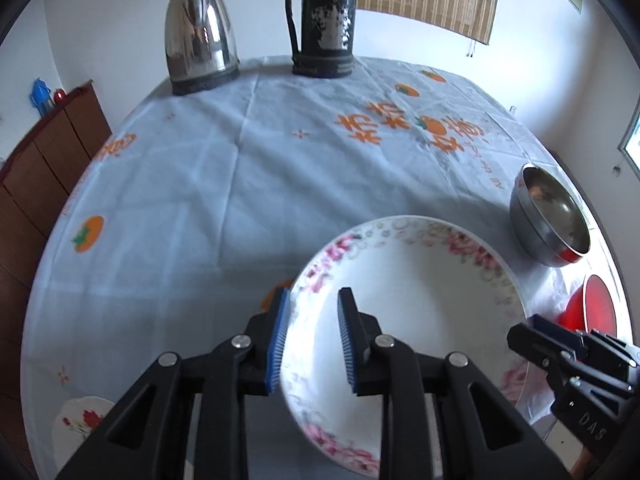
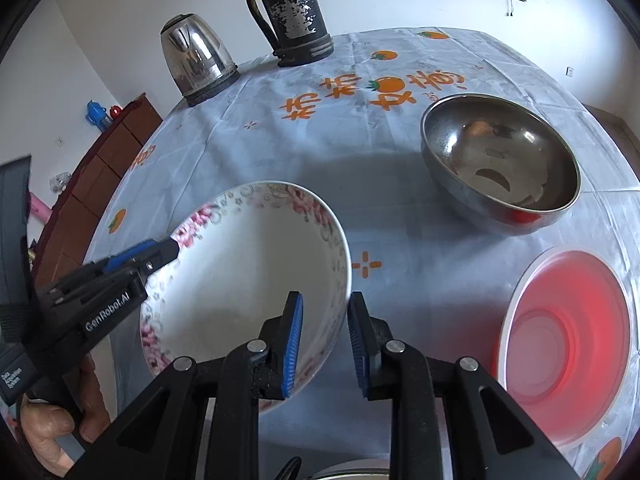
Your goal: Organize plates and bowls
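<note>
A white bowl with pink flowers point(image 1: 416, 300) point(image 2: 248, 280) hangs tilted over the tablecloth and casts a shadow on it. My left gripper point(image 1: 314, 294) straddles its left rim, one pad outside and one inside, shut on the wall. In the right wrist view the left gripper point(image 2: 172, 246) pinches that rim. My right gripper point(image 2: 326, 298) straddles the opposite rim. Its inner pad lies over the bowl's inside, and a sliver of cloth shows between the outer pad and the wall. The left wrist view catches the right gripper point(image 1: 528, 326) at the bowl's right edge.
A steel bowl point(image 2: 500, 164) point(image 1: 552, 220) and a red plastic bowl point(image 2: 568, 344) point(image 1: 596, 304) stand to the right. A kettle point(image 1: 200, 36) and black flask point(image 1: 324, 20) are at the table's far edge. A flowered plate point(image 1: 80, 420) lies near left. A wooden cabinet point(image 1: 40, 160) stands left.
</note>
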A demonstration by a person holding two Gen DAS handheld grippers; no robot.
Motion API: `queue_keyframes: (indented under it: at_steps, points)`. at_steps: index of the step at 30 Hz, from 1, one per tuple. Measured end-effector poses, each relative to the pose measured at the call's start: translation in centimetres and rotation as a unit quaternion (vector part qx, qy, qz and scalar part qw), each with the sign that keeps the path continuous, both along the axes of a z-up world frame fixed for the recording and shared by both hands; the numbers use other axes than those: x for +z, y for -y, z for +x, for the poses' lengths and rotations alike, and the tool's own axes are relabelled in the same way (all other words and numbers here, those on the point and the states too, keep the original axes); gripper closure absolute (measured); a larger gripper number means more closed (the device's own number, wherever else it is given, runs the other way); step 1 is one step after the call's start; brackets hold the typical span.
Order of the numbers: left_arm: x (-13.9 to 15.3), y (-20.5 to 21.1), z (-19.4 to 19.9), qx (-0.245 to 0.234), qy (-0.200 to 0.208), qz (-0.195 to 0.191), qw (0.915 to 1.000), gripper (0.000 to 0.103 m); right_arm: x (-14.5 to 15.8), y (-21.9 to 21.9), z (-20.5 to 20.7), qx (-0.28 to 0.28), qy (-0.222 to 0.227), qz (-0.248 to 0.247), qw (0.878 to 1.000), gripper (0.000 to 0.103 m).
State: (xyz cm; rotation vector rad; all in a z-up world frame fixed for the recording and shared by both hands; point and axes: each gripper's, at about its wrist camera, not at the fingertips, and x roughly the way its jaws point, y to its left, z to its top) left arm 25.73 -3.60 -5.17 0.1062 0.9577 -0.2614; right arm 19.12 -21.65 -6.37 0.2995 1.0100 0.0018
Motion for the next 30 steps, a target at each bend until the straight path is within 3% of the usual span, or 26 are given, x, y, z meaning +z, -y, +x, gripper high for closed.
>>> queue_keyframes:
  at_steps: [9,14,19,23,26,28,30]
  points:
    - [0.6,-0.9,-0.9,0.013,0.008,0.002,0.9999,0.079,-1.2,-0.9,1.3,0.002,-0.019,-0.031,0.999,0.075]
    - [1.9,-2.3,-3.1,0.034,0.041,-0.010,0.9985,0.075,1.4,-0.7,-0.4,-0.010,0.021,-0.046,0.999,0.075]
    - [3.4,-2.9,-4.9,0.051,0.084,0.005,0.9951,0.059,4.4,-2.6,-2.6,0.020,0.060,-0.062,0.996,0.075]
    - [4.5,-3.7,-5.8,0.059,0.104,-0.001,0.9928,0.058,5.7,-4.0,-3.5,0.036,0.076,-0.060,0.995,0.075]
    - [5.0,-4.3,-6.6,0.062,0.113,-0.001,0.9916,0.052,6.8,-4.7,-4.4,0.039,0.098,-0.049,0.993,0.075]
    - [5.4,-4.8,-7.2,0.069,0.125,0.011,0.9897,0.036,7.2,-5.5,-4.6,0.043,0.107,-0.057,0.992,0.075]
    - [5.7,-5.6,-7.8,0.083,0.136,0.014,0.9872,0.030,7.4,-6.4,-5.0,0.054,0.112,-0.055,0.991,0.075]
